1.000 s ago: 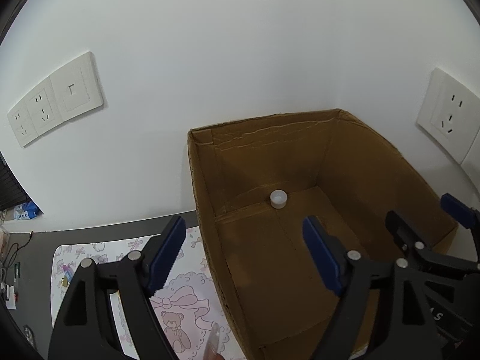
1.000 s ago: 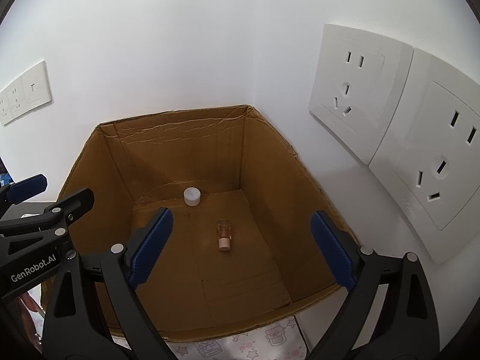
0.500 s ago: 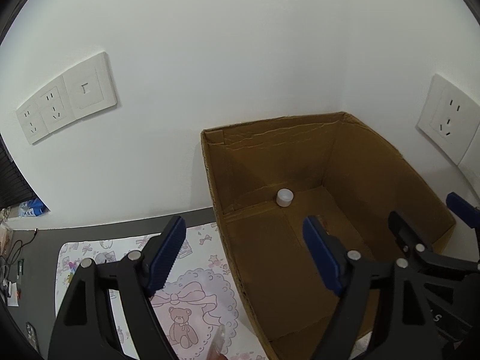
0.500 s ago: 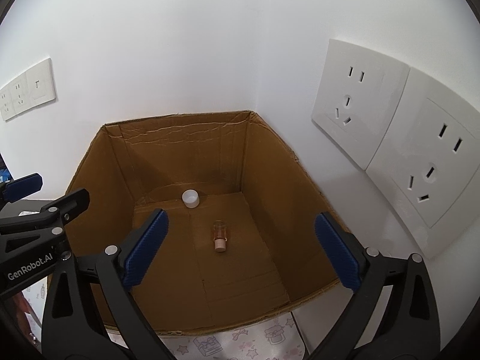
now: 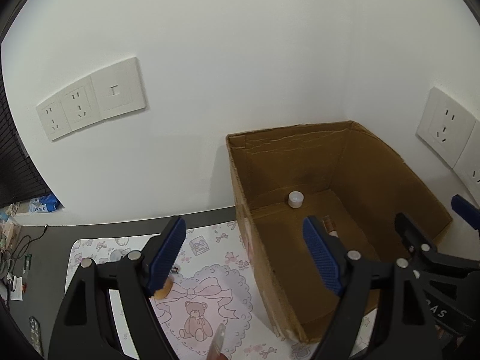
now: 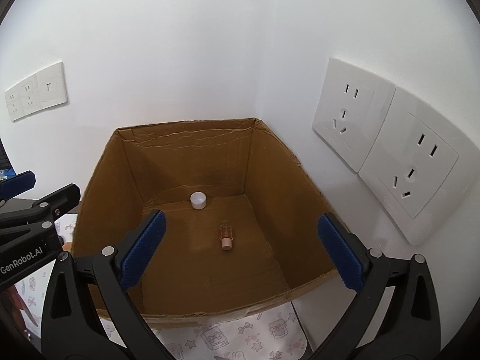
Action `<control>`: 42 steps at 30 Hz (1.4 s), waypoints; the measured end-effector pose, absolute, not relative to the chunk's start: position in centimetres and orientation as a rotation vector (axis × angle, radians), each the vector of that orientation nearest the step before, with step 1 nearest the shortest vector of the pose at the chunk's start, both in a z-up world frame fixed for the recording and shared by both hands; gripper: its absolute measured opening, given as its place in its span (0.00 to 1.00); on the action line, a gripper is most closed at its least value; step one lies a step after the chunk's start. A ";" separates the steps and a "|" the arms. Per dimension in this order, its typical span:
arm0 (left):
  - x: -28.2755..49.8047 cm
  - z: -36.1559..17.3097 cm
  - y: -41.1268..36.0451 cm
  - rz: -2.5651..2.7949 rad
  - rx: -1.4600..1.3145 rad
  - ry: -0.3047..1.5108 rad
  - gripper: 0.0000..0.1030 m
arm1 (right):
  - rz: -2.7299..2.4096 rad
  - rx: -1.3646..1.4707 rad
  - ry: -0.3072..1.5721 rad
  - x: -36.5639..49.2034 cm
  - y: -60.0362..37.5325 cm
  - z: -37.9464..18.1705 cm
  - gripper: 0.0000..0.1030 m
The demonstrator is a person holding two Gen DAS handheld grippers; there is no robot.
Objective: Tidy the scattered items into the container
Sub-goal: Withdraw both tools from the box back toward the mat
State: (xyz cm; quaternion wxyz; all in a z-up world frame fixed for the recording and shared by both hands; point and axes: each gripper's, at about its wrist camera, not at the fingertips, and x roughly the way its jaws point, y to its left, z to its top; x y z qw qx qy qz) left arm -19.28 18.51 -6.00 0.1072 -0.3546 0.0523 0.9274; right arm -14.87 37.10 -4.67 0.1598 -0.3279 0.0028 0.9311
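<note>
Partly, the left gripper (image 5: pixel 244 258) hides a small bottle (image 5: pixel 329 226).

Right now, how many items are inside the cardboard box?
2. A white cap stands near the back wall of the box; a small pink bottle lies mid-floor. The near wall may hide more.
</note>
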 end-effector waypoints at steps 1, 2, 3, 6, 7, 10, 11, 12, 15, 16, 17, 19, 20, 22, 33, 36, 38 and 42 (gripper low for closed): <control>-19.1 -5.9 18.1 2.735 -1.041 0.150 0.77 | 2.663 -0.934 0.010 -14.8 36.9 -4.6 0.99; -19.0 -5.7 17.8 2.740 -1.040 0.147 0.77 | 2.666 -0.933 0.013 -14.6 36.7 -4.4 0.99; -18.8 -5.6 17.4 2.745 -1.037 0.145 0.77 | 2.669 -0.931 0.015 -14.6 36.5 -4.3 0.99; -18.1 -5.1 16.3 2.763 -1.027 0.135 0.77 | 2.680 -0.924 0.017 -14.3 35.8 -4.0 0.99; -17.9 -5.0 15.9 2.768 -1.026 0.133 0.77 | 2.684 -0.921 0.018 -14.2 35.5 -3.9 0.99; -17.2 -4.5 14.7 2.787 -1.018 0.126 0.77 | 2.696 -0.912 0.017 -13.8 34.5 -3.5 0.99; -16.9 -4.4 14.3 2.792 -1.016 0.123 0.77 | 2.701 -0.910 0.016 -13.6 34.2 -3.4 0.99; -16.6 -4.2 13.8 2.799 -1.013 0.118 0.77 | 2.705 -0.907 0.016 -13.4 33.9 -3.3 0.99; -15.8 -3.8 12.3 2.822 -1.007 0.106 0.77 | 2.719 -0.903 0.014 -12.8 32.9 -2.9 0.99; -15.5 -3.7 11.8 2.827 -1.006 0.100 0.77 | 2.724 -0.903 0.013 -12.7 32.6 -2.9 0.99; -15.3 -3.6 11.3 2.832 -1.005 0.089 0.77 | 2.728 -0.901 0.012 -12.6 32.3 -2.8 0.99; -14.8 -3.3 10.0 2.844 -1.008 0.066 0.77 | 2.741 -0.900 0.012 -12.3 31.5 -2.6 0.99; -14.5 -3.2 9.5 2.852 -1.011 0.063 0.77 | 2.748 -0.900 0.012 -12.2 31.2 -2.5 0.99; -13.9 -3.0 8.4 2.876 -1.012 0.064 0.77 | 2.763 -0.900 0.008 -11.9 30.4 -2.3 0.99; -11.2 -2.3 1.7 2.985 -1.035 0.026 0.77 | 2.866 -0.906 -0.031 -10.6 24.5 -1.3 0.99; -10.6 -2.4 -0.2 3.012 -1.042 0.012 0.77 | 2.890 -0.914 -0.041 -10.4 23.0 -1.3 0.99; -10.3 -2.5 -1.3 3.019 -1.051 0.005 0.79 | 2.904 -0.919 -0.047 -10.4 22.1 -1.4 0.99; -9.8 -2.5 -3.4 3.031 -1.058 -0.005 0.87 | 2.929 -0.928 -0.048 -10.4 20.1 -1.4 0.99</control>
